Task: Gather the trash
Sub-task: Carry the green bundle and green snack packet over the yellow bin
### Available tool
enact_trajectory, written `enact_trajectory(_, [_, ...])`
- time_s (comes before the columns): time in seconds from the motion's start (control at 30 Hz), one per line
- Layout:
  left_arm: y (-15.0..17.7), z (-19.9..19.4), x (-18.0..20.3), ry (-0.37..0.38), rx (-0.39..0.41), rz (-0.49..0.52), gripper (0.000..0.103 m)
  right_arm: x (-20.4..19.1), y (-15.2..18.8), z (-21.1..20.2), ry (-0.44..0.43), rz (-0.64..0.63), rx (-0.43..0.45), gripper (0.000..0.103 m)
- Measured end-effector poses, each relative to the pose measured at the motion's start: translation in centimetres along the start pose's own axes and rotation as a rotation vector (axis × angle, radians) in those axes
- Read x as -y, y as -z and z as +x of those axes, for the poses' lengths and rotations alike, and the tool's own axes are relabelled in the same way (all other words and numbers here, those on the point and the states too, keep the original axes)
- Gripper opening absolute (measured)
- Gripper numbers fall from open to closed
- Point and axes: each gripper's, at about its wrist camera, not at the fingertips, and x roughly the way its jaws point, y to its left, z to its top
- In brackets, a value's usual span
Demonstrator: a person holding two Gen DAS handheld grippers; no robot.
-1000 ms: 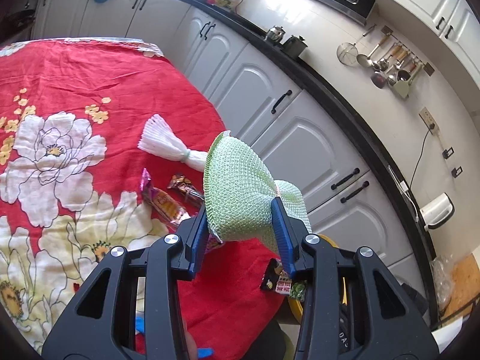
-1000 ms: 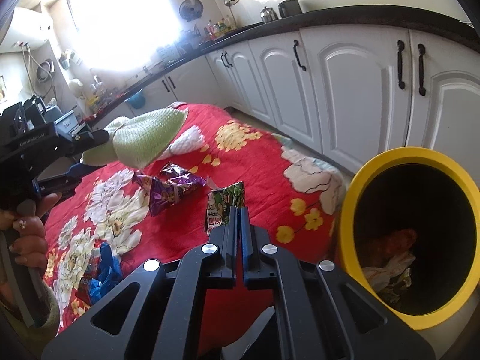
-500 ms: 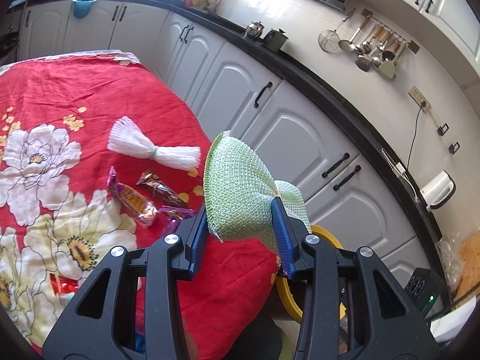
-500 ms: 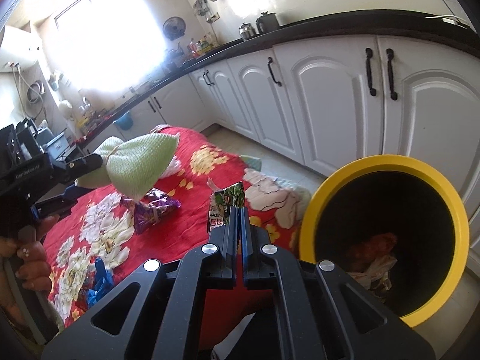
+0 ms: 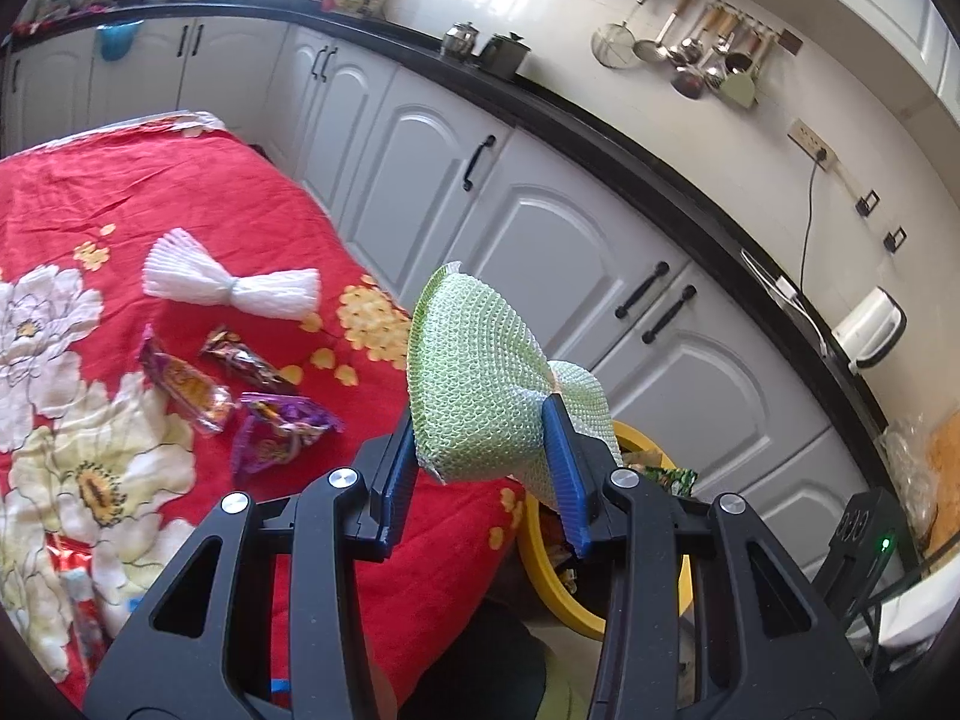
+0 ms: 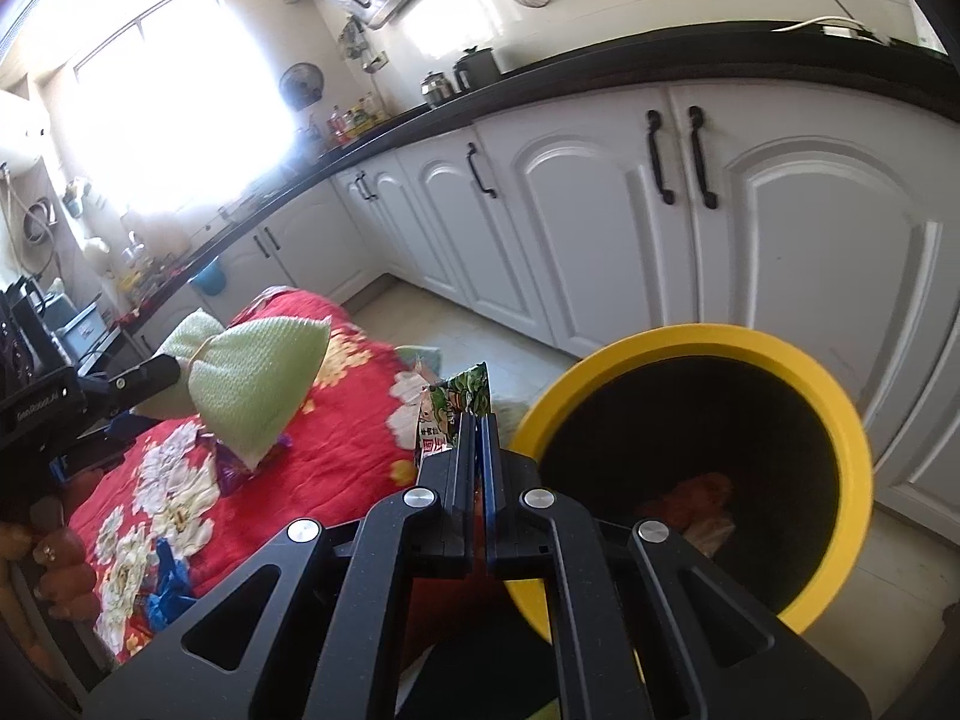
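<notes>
Left wrist view: the left tool (image 5: pixel 483 468) was clamped on a green foam net (image 5: pixel 480 384), which was pinched between its blue pads and stood up above them, held in the air past the edge of the bench (image 5: pixel 180 204). The bench carried a red floral cloth. On that cloth lay a white foam net (image 5: pixel 231 288), an orange-and-purple wrapper (image 5: pixel 186 387), a dark wrapper (image 5: pixel 249 360) and a purple wrapper (image 5: pixel 279 435), each near the others but apart. Below the tool, beside the bench edge, part of the yellow rim of a bin (image 5: pixel 561 591) showed, with a green snack packet (image 5: pixel 666 477) above it.

Right wrist view: the right tool (image 6: pixel 478 420) was closed on the green snack packet (image 6: pixel 453 414), whose upper part rose above the fingertips. The packet was held just left of the yellow bin (image 6: pixel 840 414), level with its rim and not over the opening. The bin stood on the floor beside the bench; some rubbish (image 6: pixel 699 507) lay at its bottom. At left, the left tool (image 6: pixel 150 375) carried the green foam net (image 6: pixel 255 378) above the cloth.
</notes>
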Motion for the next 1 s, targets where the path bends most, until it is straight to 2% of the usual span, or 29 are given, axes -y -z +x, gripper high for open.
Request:
enact_trajectory(0.53, [2.1,2.4,5.5,0.026,-0.037,0.112,0.032,4.9,-0.9,-2.0,0.064,0.058,0.047,0.002])
enact_trajectory(1.0, [3.5,4.3,8.4,0.029,-0.064,0.174,0.032,7.9,0.0,-2.8,0.117,0.089,0.044,0.002])
